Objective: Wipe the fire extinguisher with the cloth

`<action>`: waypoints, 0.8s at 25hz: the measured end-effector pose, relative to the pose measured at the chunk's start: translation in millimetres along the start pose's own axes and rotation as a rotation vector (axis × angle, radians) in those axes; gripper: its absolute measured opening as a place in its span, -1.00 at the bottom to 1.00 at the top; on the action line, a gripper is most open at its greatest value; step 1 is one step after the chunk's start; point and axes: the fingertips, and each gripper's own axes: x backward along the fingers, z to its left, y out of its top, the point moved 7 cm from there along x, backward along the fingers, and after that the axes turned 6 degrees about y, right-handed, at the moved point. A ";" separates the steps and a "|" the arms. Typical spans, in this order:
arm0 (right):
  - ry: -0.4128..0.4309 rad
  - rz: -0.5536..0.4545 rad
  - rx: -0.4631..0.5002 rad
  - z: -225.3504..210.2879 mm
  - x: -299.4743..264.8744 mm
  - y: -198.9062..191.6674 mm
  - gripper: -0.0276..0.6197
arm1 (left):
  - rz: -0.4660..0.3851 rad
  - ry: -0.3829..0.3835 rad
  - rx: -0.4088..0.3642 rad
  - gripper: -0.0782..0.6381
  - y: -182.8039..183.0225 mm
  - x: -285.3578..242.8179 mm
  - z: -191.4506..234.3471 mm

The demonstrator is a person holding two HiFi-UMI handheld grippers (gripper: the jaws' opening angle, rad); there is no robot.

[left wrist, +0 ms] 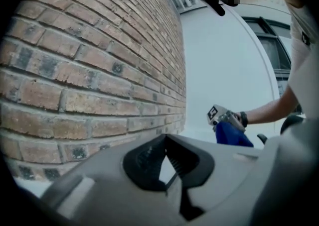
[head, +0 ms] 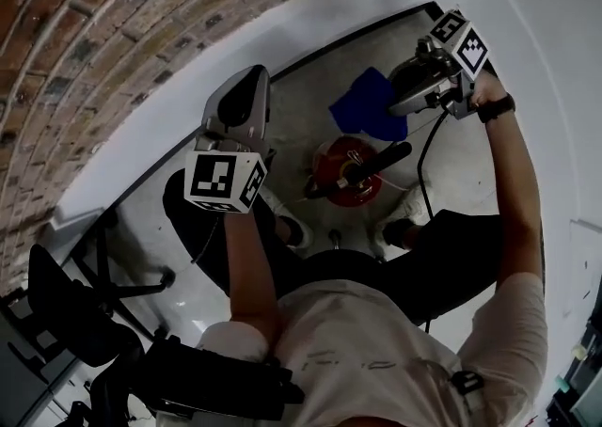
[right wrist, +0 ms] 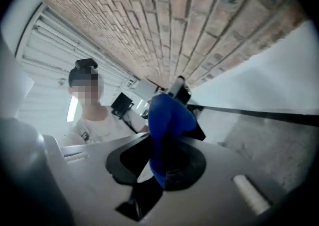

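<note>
The red fire extinguisher [head: 346,174] stands upright on the pale floor [head: 301,86], just in front of the person's shoes [head: 293,225], its black hose [head: 378,161] lying across the top toward the right; the right tool [head: 412,94] is clenched on the blue cloth [head: 367,105], which hangs in a bunch from between its jaws on the far side of the extinguisher and a little to the right; looking from overhead it is hard to say whether the cloth's lower edge touches the red body or hangs just clear of it; the left tool [left wrist: 167,169] is held up on the left, well apart from the extinguisher, facing the brick wall [left wrist: 89,60], its dark pads [left wrist: 144,163] a little apart with nothing between them; a black cable [head: 425,157] trails down from the right tool past the person's knee; a dark office chair [head: 71,312] sits at the near left, beside the curve of the wall.
</note>
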 end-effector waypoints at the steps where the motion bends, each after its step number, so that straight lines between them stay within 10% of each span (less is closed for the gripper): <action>1: 0.047 0.028 -0.002 8.6 -9.2 5.6 -0.72 | -0.004 -0.003 0.002 -0.78 1.1 -0.7 0.6; 6: 0.059 0.188 -0.205 -37.0 -44.0 -16.4 -0.72 | 0.005 0.007 0.011 -0.78 -2.7 -0.9 6.2; 11: 0.033 0.099 -0.378 -120.0 -31.3 -54.9 -0.72 | 0.022 0.024 0.017 -0.78 -7.6 0.7 15.1; 15: -0.161 0.214 -0.599 -208.3 -21.7 -139.4 -0.72 | 0.030 0.026 0.018 -0.78 -12.6 -1.3 19.6; 20: -0.533 0.203 -0.583 -306.8 -16.2 -226.1 -0.72 | 0.079 0.023 0.019 -0.78 -30.9 -5.1 17.5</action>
